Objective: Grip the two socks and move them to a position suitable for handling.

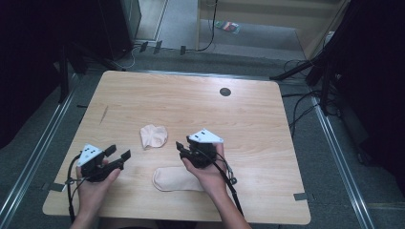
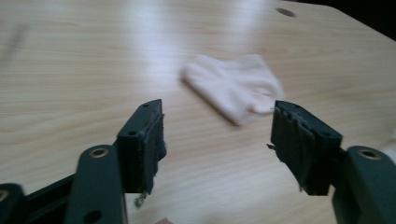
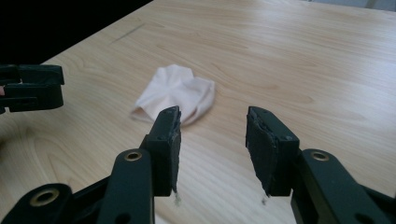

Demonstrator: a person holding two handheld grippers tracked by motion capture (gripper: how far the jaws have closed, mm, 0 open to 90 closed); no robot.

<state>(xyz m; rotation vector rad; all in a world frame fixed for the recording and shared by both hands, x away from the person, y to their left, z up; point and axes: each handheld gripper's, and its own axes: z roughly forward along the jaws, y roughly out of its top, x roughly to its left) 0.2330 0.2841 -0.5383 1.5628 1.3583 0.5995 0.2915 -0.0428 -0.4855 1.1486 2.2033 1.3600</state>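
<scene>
Two pale pink socks lie on the wooden table point(image 1: 248, 124). One is crumpled point(image 1: 154, 136) near the middle; it also appears ahead of the jaws in the left gripper view point(image 2: 233, 86) and in the right gripper view point(image 3: 180, 93). The other sock point(image 1: 174, 179) lies flat near the front edge, its right end under the person's right hand. My left gripper point(image 1: 118, 152) point(image 2: 217, 116) is open, left of both socks, holding nothing. My right gripper point(image 1: 181, 149) point(image 3: 212, 114) is open just above the flat sock, with the crumpled sock to its front left.
A dark round hole point(image 1: 225, 91) point(image 2: 285, 11) sits in the table's far right part. A thin dark mark point(image 1: 103, 114) lies at the far left. The left gripper's jaw point(image 3: 32, 86) shows at the right gripper view's left edge. Cables and stands crowd the floor around the table.
</scene>
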